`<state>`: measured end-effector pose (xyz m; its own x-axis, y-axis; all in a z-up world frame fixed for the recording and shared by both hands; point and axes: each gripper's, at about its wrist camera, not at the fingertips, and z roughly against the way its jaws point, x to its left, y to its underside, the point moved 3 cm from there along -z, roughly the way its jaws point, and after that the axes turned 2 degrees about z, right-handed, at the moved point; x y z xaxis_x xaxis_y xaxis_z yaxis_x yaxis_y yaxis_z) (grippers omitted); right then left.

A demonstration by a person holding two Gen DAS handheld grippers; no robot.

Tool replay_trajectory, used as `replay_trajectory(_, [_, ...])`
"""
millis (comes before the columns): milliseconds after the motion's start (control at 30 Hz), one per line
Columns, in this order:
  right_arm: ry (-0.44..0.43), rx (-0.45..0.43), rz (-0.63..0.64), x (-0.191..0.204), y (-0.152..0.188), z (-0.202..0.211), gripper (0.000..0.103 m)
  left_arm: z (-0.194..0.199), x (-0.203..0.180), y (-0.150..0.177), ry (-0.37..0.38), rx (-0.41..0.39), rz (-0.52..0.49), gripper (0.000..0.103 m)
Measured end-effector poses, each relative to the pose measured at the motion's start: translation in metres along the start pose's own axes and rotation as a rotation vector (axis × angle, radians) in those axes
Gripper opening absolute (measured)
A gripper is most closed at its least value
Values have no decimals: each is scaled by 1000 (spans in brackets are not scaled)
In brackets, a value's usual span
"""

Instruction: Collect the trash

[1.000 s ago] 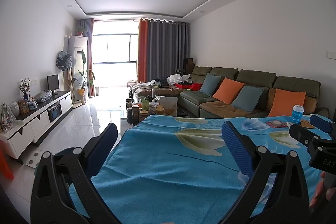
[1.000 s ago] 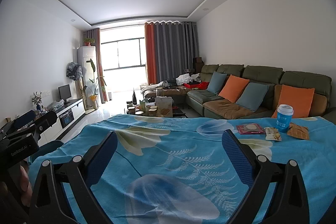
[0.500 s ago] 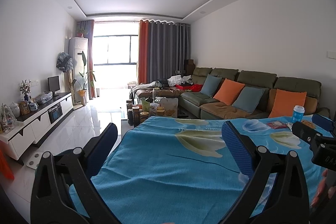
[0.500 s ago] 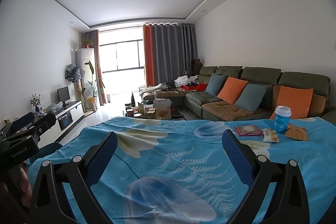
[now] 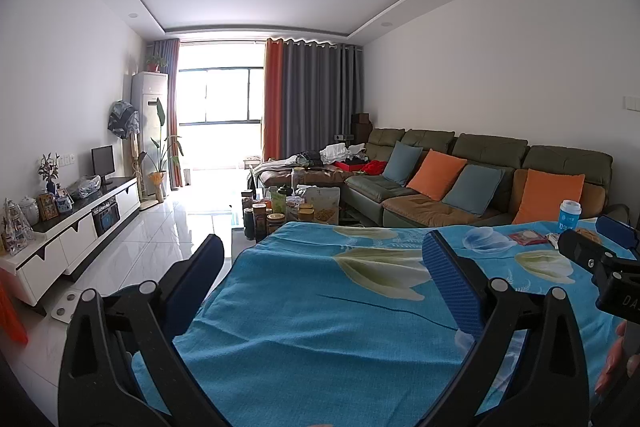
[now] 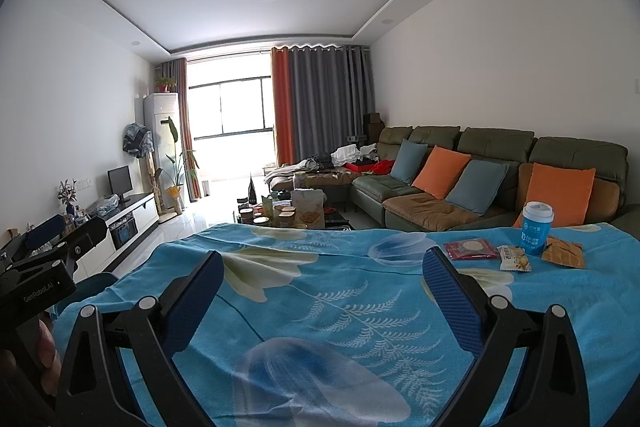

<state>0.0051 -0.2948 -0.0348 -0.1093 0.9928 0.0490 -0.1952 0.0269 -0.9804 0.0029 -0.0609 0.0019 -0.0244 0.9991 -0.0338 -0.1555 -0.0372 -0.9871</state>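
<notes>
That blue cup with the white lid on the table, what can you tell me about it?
The blue cup stands upright near the far right edge of the blue floral tablecloth. It looks like a paper takeaway cup: blue wall with white print, white lid on. Snack wrappers lie beside its base; whether they touch it is unclear. No gripper touches it.

On the table (image 6: 320, 307), far right corner, the cup (image 6: 536, 227) stands with three wrappers at its foot — one (image 6: 472, 249) to the left, one (image 6: 515, 258) just beside, one (image 6: 563, 254) to the right. Sofa (image 6: 500, 163) behind — low table (image 6: 288, 213) beyond the far edge.
</notes>
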Motion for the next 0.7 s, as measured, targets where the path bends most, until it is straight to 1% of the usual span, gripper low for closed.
replay_trajectory(700, [3, 2, -1, -1, 1, 1, 96, 1, 2, -1, 0, 1, 1, 97])
